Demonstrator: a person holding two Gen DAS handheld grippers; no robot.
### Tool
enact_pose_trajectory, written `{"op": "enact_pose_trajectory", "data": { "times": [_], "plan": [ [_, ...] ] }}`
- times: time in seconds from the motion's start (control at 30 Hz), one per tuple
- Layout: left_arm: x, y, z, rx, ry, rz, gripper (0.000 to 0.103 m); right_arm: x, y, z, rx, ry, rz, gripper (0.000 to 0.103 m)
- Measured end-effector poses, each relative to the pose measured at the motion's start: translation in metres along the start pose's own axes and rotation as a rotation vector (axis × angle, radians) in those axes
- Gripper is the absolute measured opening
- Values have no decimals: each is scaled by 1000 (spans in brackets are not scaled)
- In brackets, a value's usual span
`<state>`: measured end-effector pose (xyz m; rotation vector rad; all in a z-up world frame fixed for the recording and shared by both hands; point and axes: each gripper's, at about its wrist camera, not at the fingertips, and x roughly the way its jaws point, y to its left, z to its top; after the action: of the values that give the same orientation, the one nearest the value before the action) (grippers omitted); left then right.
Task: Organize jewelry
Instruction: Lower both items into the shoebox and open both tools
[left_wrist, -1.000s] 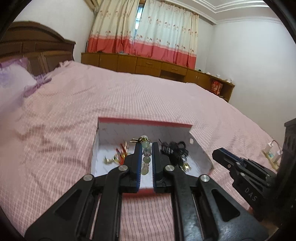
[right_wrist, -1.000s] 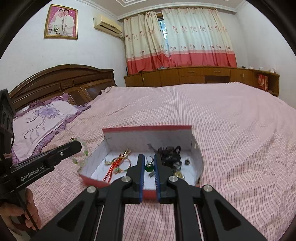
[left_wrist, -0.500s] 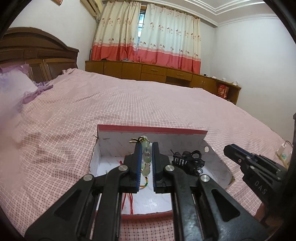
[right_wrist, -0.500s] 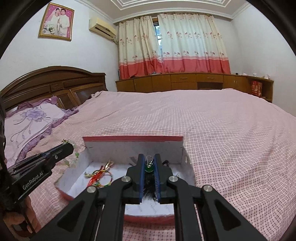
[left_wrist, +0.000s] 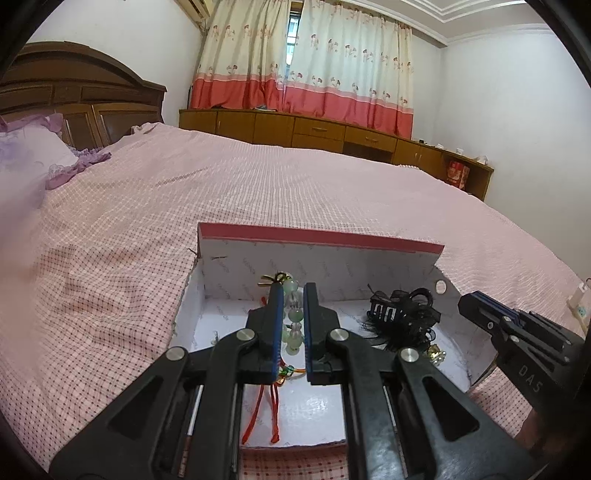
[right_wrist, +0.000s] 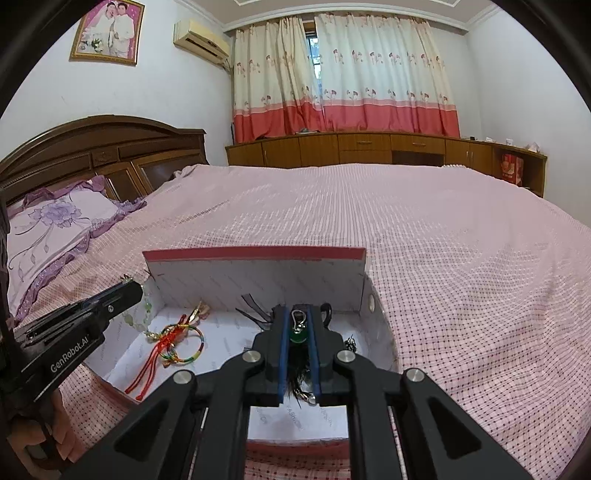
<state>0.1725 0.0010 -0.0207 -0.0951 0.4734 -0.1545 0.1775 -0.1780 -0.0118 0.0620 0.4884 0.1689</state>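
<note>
Beads hang clamped in the left gripper, now carried in over the box. Right gripper, clamped on a green pendant, has also come inside; both look ready to release.

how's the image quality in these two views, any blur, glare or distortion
Left wrist view: strong fisheye bending, dark vignette corners, sharp on the bead bracelet in the left gripper, soft sheen on the box floor. Right wrist view: same curvature, even daylight through the curtains, no blur, right gripper crisp.
</note>
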Motion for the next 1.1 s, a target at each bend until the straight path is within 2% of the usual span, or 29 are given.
{"op": "enact_pose_trajectory", "data": {
  "times": [0.2,0.27,0.3,0.33,0.63,0.83,1.1],
  "plan": [
    [4,0,-1,1,11,15,3,7,1,-5,-7,35,6,12],
    [4,-1,-1,3,17,20,10,7,1,-5,-10,39,3,12],
    [4,-1,-1,4,19,21,18,8,1,-5,-9,41,3,15],
    [4,-1,0,5,19,22,21,8,1,-4,-8,43,2,20],
    [-12,-3,2,4,36,16,29,-8,0,-1,26,37,26,37],
    [-33,-6,2,5,38,3,39,-28,3,2,29,17,35,39],
    [-64,-8,-2,1,41,1,43,-59,10,-2,27,1,48,42]
  ]
}}
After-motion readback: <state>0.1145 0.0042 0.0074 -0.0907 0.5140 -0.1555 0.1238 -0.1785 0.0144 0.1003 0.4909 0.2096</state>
